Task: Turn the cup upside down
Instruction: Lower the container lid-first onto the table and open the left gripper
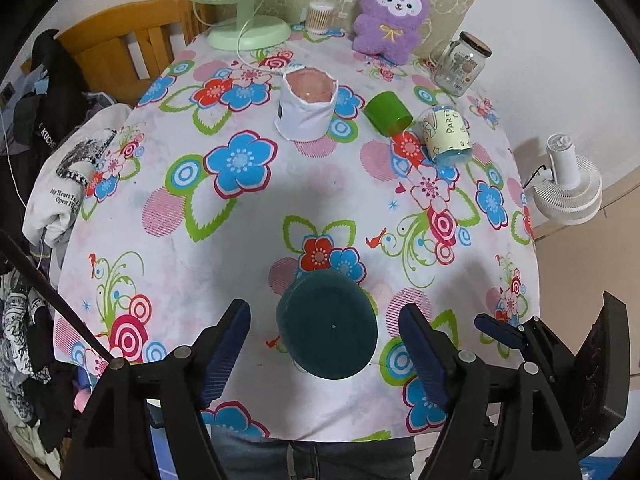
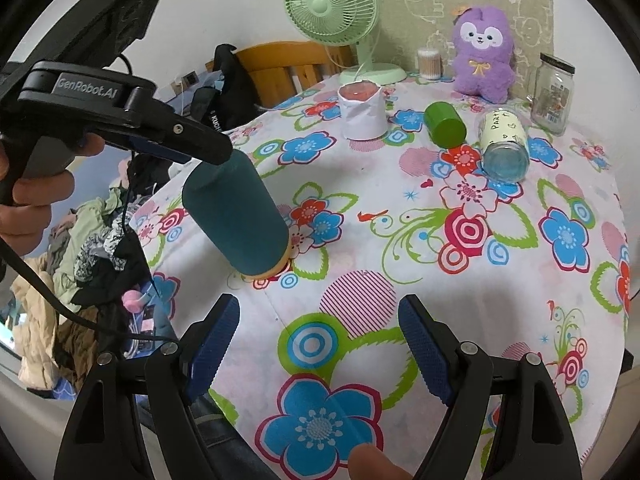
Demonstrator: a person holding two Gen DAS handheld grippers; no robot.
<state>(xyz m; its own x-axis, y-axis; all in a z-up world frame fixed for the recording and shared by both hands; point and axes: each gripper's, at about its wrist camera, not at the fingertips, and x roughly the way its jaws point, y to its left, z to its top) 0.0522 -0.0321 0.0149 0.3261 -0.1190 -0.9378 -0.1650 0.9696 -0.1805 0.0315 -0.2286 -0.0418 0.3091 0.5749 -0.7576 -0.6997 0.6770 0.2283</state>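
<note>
On its black body, the left hand-held gripper [image 2: 208,152] reads "GenRobot.AI"; it hovers spread above the dark teal cup [image 2: 240,216], which stands mouth-down on the floral counter [image 2: 360,240]. The right hand-held gripper [image 2: 320,344] hangs spread and empty nearby. Behind lie one green cup [image 2: 445,124] and one jar [image 2: 505,144] lettered "Party".

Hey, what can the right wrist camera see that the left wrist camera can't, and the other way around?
Only the right wrist view shows the dark teal cup side-on, mouth down on the tablecloth, and the hand holding the left gripper. Only the left wrist view shows the white fan off the table and the cup's flat base between open jaws. Both show the green fan, purple plush and glass jar.
</note>
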